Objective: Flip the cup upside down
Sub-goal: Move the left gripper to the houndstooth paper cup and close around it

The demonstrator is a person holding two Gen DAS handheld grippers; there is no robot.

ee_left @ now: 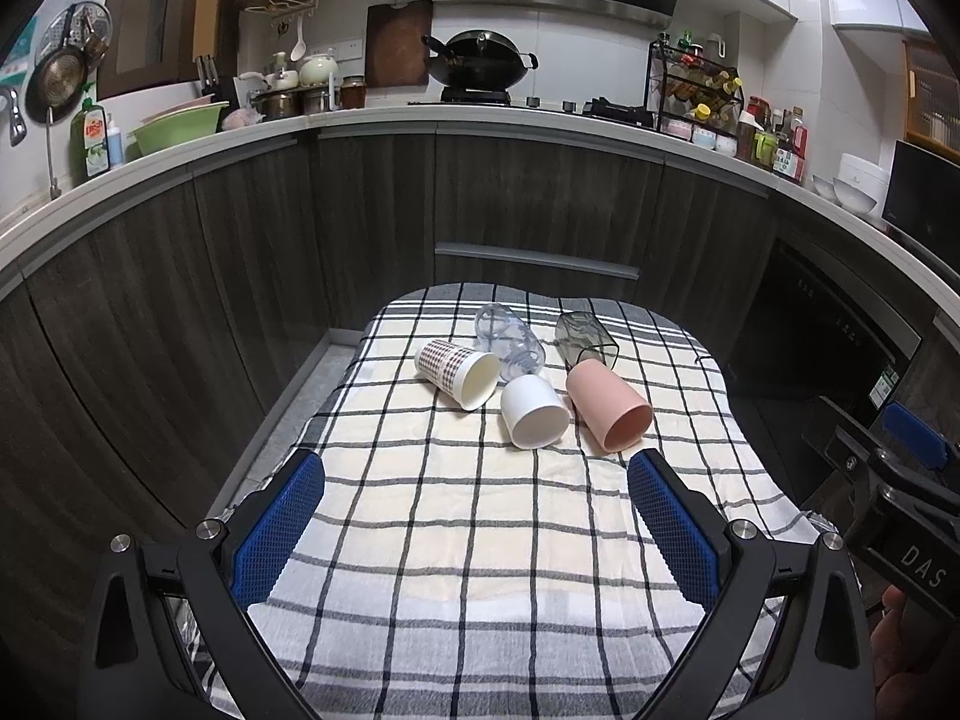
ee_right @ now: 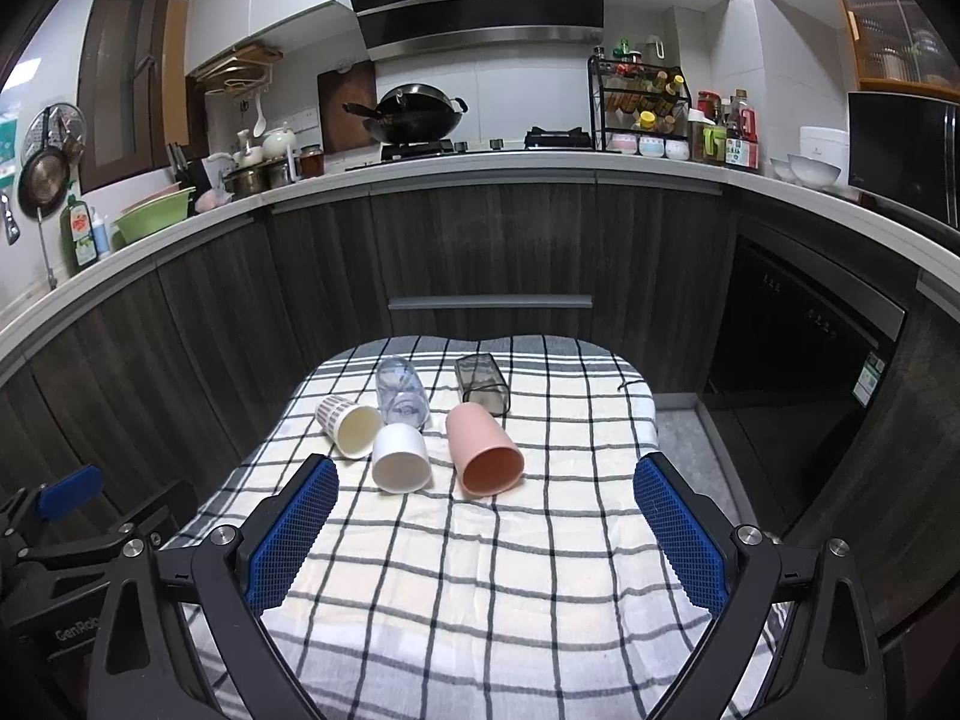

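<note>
Several cups lie on their sides on a checked cloth (ee_left: 456,540) (ee_right: 480,570). A pink cup (ee_left: 607,405) (ee_right: 482,450), a white cup (ee_left: 533,411) (ee_right: 401,457) and a patterned paper cup (ee_left: 459,372) (ee_right: 348,425) have their mouths toward me. Behind them lie a clear plastic cup (ee_left: 510,339) (ee_right: 401,390) and a dark clear square cup (ee_left: 585,336) (ee_right: 482,384). My left gripper (ee_left: 477,468) is open and empty, short of the cups. My right gripper (ee_right: 486,474) is open and empty, its fingertips level with the white and pink cups' mouths.
The cloth covers a small table in front of dark kitchen cabinets (ee_left: 372,210). The counter above holds a wok (ee_left: 480,60), a spice rack (ee_left: 696,90) and a green basin (ee_left: 177,126). The other gripper shows at the right edge (ee_left: 888,480) and at the left edge (ee_right: 72,516).
</note>
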